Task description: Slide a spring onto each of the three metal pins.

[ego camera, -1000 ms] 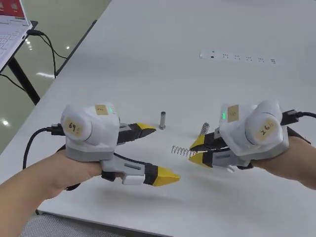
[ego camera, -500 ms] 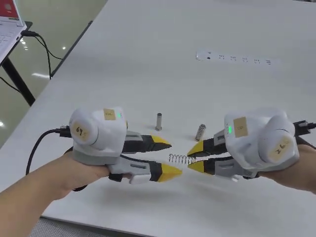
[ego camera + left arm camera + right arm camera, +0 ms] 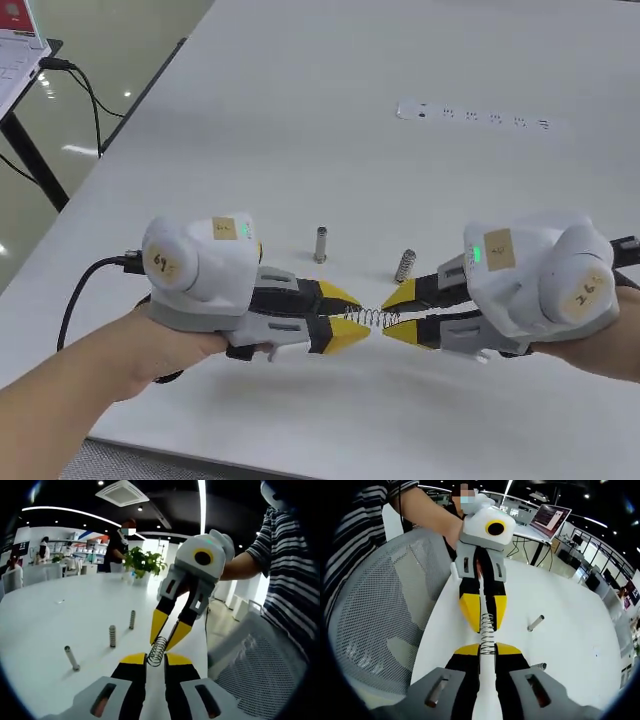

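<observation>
three pins (image 3: 71,658), three springs (image 3: 157,651), two tongs (image 3: 155,658)

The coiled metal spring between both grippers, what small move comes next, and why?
Probably open the right gripper: the left gripper also pinches the coiled metal spring, and the bare metal pin stands toward the left gripper's side.

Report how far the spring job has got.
Done: in the left gripper view, the middle pin and the far pin each wear a spring. In hand: a loose spring is pinched at its ends by the left gripper and the right gripper. Left: the bare pin has none yet.
</observation>
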Tool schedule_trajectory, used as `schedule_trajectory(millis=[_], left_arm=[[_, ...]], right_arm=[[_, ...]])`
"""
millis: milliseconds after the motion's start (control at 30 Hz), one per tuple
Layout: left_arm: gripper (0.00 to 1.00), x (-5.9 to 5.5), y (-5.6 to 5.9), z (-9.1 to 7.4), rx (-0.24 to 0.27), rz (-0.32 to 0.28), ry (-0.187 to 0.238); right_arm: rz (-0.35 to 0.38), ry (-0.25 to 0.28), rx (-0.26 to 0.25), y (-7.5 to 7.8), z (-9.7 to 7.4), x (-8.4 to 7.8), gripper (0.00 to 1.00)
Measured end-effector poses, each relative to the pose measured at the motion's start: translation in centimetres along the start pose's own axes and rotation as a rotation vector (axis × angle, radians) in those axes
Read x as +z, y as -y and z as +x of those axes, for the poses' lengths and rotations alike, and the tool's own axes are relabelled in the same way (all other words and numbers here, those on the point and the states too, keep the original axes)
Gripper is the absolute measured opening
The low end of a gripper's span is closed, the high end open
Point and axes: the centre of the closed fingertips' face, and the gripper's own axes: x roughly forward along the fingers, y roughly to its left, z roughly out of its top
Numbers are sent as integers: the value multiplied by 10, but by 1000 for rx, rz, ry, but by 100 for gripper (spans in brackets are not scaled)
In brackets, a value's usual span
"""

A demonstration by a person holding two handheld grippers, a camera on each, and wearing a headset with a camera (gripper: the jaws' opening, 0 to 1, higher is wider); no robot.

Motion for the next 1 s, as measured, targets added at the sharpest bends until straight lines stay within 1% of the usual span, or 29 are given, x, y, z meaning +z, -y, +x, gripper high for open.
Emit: schedule_trajectory(millis=[233,433,500,633,667,833,900,967,1000], left_arm=[[5,1,2,1,-12,12,-1],[5,3,3,1,-12,16,5],[4,4,3,1,-14,26,6],[3,4,5,1,-25,27,3],[3,4,6,1,-27,20,2],[3,3,10,1,-45,23,-4],[2,4,10,1,-47,28,-4],[2,5,12,1,-56,20,-3],[2,4,12,1,-56,21,-4]], right_arm=[[1,-2,1,-1,-1,-2,7],[4,1,2,-1,-3,-1,7],[3,0,2,-1,-3,-1,7],[-9,-10,5,-1,-2,-3,7],[-8,-10,7,-1,-2,-3,7],[-5,-10,18,-4,-2,-3,7],[7,-6,16,-5,-1,-2,7],[43,1,23,-5,-2,-3,8],[51,4,17,-4,-2,-3,8]])
